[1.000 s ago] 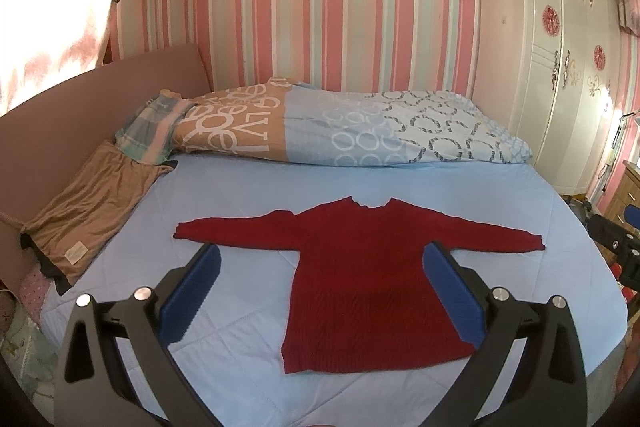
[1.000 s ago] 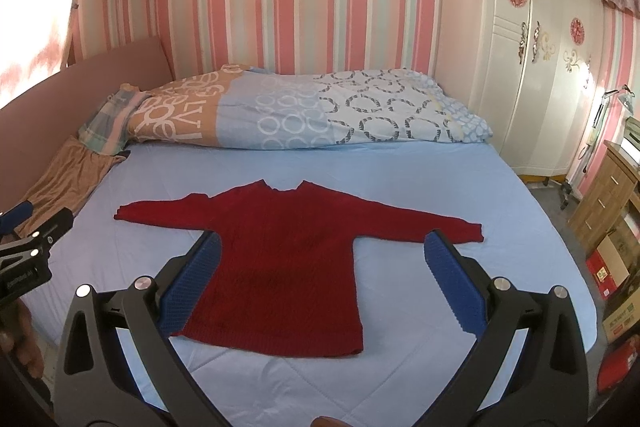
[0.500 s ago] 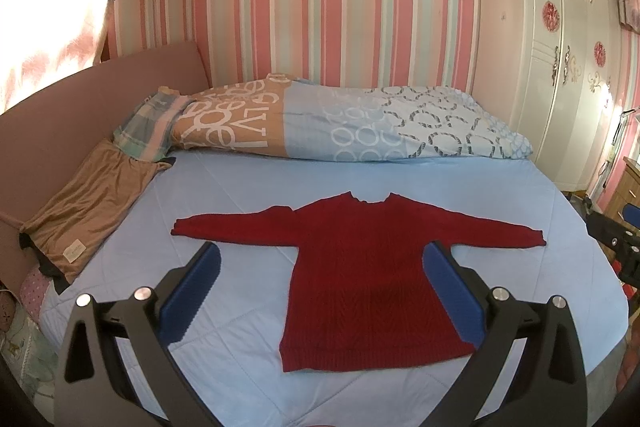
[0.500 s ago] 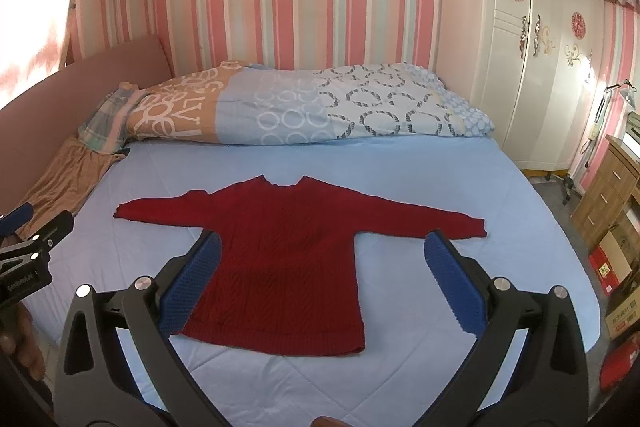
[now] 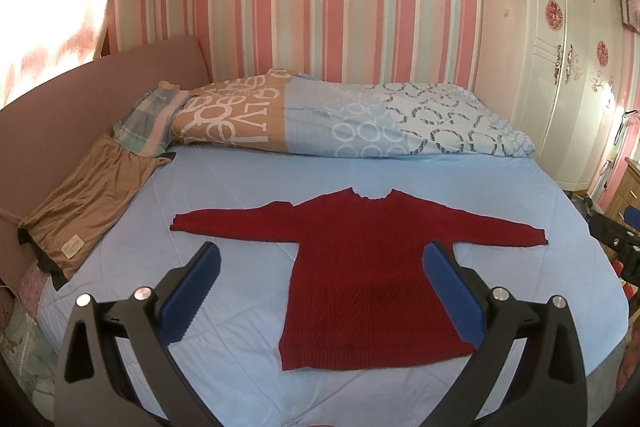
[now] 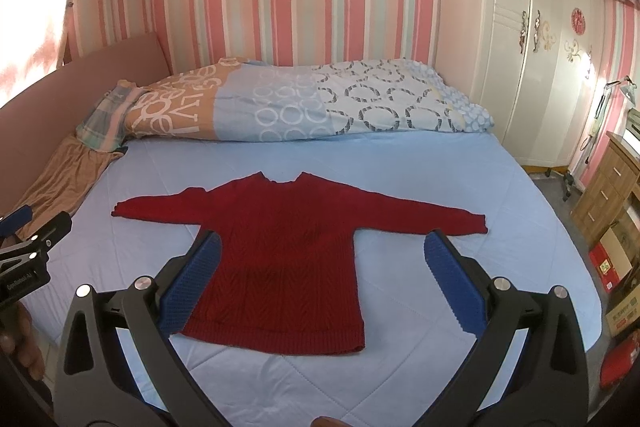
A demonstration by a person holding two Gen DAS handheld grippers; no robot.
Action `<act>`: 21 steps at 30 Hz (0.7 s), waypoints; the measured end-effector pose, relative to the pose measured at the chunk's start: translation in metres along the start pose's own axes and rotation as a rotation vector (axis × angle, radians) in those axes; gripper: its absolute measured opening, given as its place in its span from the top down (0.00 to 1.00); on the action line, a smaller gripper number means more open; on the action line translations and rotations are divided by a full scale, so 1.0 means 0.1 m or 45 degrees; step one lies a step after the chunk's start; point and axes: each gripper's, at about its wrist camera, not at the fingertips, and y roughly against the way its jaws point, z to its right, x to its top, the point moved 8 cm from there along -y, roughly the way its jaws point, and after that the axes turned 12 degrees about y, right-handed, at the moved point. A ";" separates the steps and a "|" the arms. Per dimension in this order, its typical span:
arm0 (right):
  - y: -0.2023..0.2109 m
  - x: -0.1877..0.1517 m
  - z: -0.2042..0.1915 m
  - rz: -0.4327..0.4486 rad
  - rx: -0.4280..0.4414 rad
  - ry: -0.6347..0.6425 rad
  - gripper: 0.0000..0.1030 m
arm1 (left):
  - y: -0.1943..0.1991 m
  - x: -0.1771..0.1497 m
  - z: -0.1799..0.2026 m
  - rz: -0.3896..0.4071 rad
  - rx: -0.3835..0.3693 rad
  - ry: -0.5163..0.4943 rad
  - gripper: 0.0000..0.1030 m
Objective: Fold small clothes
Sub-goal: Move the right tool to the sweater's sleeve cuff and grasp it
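Note:
A small red knitted sweater (image 5: 360, 267) (image 6: 280, 259) lies flat on the light blue bed (image 5: 248, 187) (image 6: 420, 167), both sleeves spread out to the sides and the hem toward me. My left gripper (image 5: 320, 263) hovers open above the sweater's near left side, with nothing between its blue pads. Open as well, my right gripper (image 6: 320, 251) hangs over the sweater's body and right sleeve, well above the cloth. The left gripper (image 6: 24, 247) also shows at the far left of the right wrist view, held by a hand.
A rolled patterned duvet (image 5: 320, 123) lies across the back of the bed. A brown garment (image 5: 88, 203) rests at the left edge against the pink headboard. A white wardrobe (image 6: 540, 47) stands on the right, with a wooden drawer unit (image 6: 608, 195) and boxes beside the bed.
Both views have shifted slightly, the scene sliding down a little, as both grippers tilt or rise a touch. The sweater has not moved and both grippers stay open.

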 end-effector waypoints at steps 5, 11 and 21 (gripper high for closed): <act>-0.09 -0.03 0.07 -0.009 -0.006 0.002 0.03 | -0.08 0.00 0.01 -0.006 -0.004 0.014 0.01; -0.31 -0.07 0.29 -0.018 -0.018 -0.020 0.03 | -0.30 -0.01 0.12 -0.025 -0.018 0.004 0.01; -0.85 -0.14 1.15 -0.014 -0.053 -0.116 0.03 | -0.93 -0.06 0.65 -0.061 -0.064 -0.041 0.01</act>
